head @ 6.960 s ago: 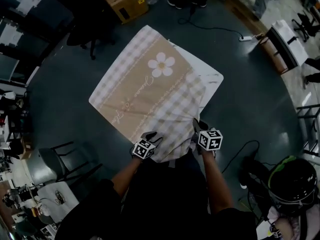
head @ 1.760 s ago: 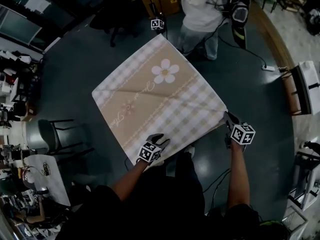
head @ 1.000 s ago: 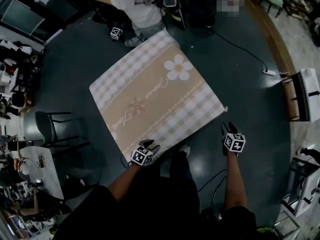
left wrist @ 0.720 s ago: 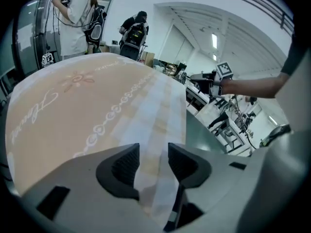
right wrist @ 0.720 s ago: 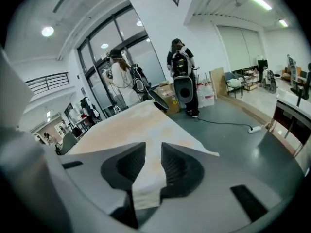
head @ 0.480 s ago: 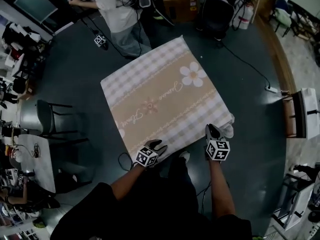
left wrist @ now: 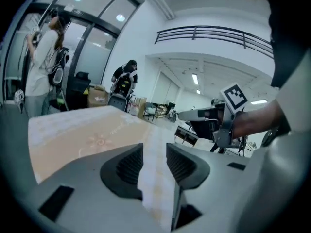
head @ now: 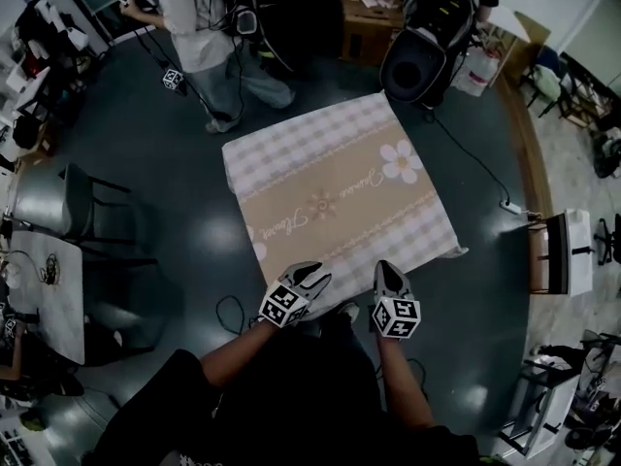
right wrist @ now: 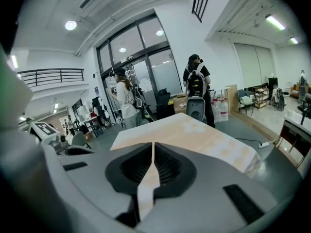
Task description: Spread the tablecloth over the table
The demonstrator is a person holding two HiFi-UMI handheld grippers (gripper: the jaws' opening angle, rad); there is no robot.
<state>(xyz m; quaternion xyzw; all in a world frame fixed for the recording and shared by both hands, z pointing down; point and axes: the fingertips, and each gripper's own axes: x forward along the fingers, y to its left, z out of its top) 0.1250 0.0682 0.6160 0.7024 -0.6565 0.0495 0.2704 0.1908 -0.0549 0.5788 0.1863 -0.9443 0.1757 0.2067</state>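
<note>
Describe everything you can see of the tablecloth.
The tablecloth is soft fabric with pale checks round a beige band that bears a white flower and script. It lies spread flat and square, edges drooping. The right hand-held gripper, its jaws just closed in, pinches the near edge. The left hand-held gripper, jaws apart though just narrowing, has that edge between them.

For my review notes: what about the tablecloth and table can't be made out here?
The table: every view, covered by the tablecloth.
The script on the cloth: too small in the head view, washed out in both gripper views.
The cloth's overhang on the far side: head view, hidden below the tabletop's edge.
</note>
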